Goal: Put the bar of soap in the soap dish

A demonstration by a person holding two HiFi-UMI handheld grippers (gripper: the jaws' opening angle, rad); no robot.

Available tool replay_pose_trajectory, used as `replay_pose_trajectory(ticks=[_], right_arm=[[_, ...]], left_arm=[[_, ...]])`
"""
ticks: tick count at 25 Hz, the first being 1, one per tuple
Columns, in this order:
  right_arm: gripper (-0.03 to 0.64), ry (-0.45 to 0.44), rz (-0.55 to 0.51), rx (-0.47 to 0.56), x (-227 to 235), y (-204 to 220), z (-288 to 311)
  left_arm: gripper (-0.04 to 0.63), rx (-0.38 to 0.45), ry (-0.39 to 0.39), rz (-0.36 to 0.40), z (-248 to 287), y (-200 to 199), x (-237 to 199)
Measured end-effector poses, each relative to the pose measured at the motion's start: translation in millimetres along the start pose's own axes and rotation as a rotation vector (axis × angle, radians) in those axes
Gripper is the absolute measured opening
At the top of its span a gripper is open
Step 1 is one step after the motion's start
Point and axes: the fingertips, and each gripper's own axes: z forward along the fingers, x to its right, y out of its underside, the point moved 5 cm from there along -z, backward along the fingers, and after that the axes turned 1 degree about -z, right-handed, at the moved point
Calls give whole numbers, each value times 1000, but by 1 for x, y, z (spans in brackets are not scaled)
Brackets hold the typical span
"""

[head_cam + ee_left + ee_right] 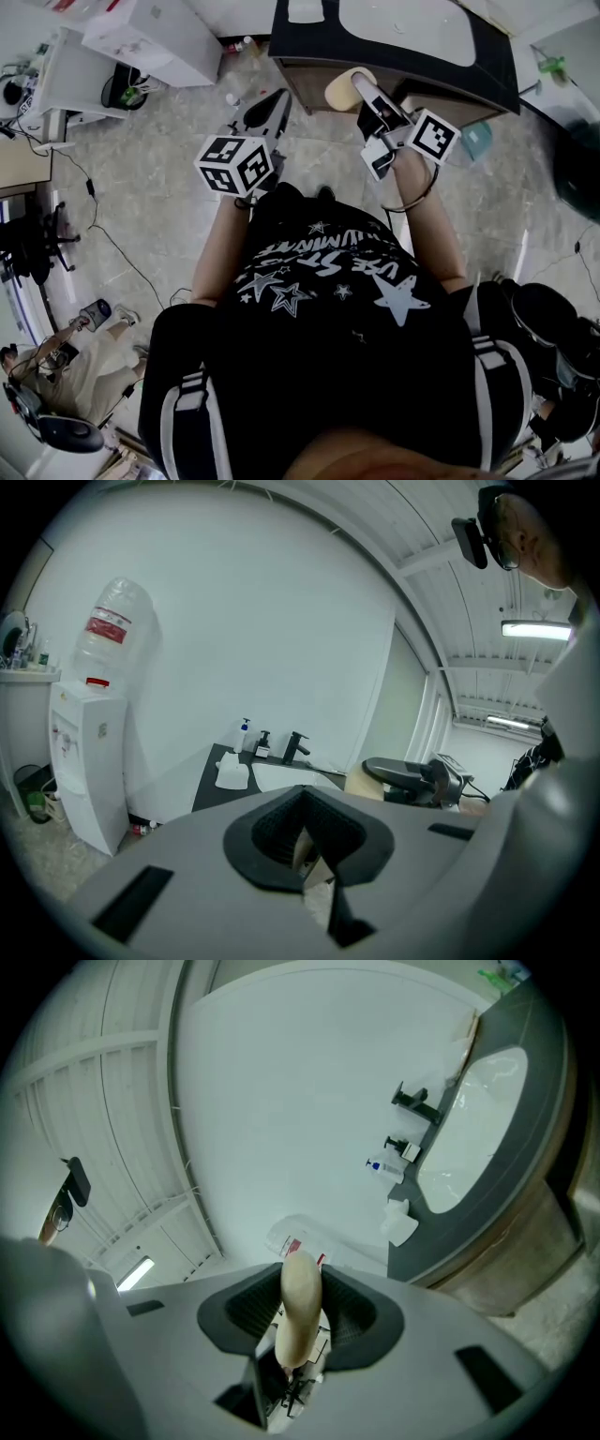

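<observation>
While near counter [469,80] edge: right gripper [300,1283] pinching soap [298,1326], left gripper [305,834] closed.

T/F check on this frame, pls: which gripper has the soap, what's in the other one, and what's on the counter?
1. The right gripper grips the soap bar. True.
2. A black faucet stands on the dark counter. True.
3. The left gripper holds a bottle. False: nothing is between its jaws.
4. The soap bar lies on the counter. False: it is clamped between the right gripper's jaws, off the counter.
</observation>
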Motion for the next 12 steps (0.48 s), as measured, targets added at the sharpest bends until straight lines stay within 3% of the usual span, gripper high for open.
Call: replay_pose_trajectory(ticks=[12], right_arm=[[136, 42, -4, 33, 21, -19, -7]], left_arm=[[11, -22, 35, 2, 42, 0, -10]])
